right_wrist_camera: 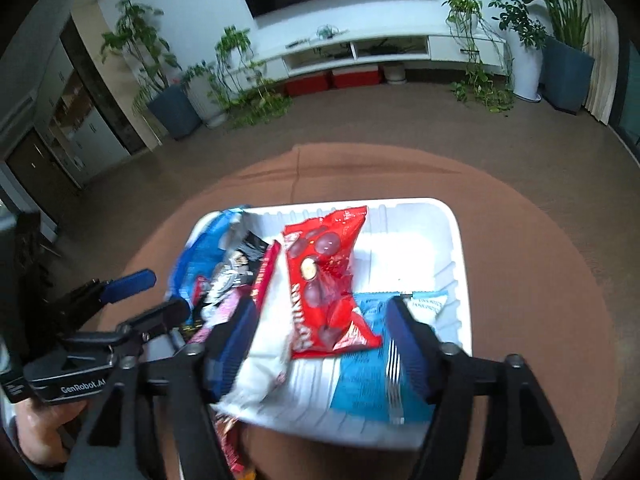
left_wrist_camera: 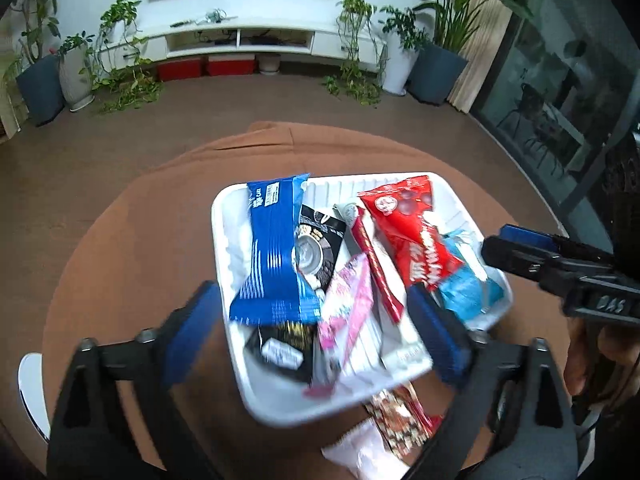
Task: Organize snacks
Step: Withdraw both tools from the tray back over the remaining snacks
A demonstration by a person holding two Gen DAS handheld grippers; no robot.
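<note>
A white tray (left_wrist_camera: 218,216) sits on the round brown table (left_wrist_camera: 120,248), filled with snack packs: a large blue pack (left_wrist_camera: 272,248), a black cookie pack (left_wrist_camera: 320,240), a pink packet (left_wrist_camera: 348,300), a red bag (left_wrist_camera: 408,220) and a light-blue packet (left_wrist_camera: 468,288). My left gripper (left_wrist_camera: 312,296) hovers open above the tray's near end, gripping nothing. In the right wrist view, my right gripper (right_wrist_camera: 320,306) is open over the red bag (right_wrist_camera: 324,264), a white packet (right_wrist_camera: 268,360) and the light-blue packet (right_wrist_camera: 372,384), its pads off them. The tray's (right_wrist_camera: 452,248) far right part is bare.
A patterned wrapper (left_wrist_camera: 400,420) and a pale packet (left_wrist_camera: 360,452) lie on the table outside the tray's near edge. A hand (left_wrist_camera: 584,360) holds the right gripper (left_wrist_camera: 520,248). Beyond the table are brown floor, potted plants (left_wrist_camera: 120,60) and a white TV unit (left_wrist_camera: 240,36).
</note>
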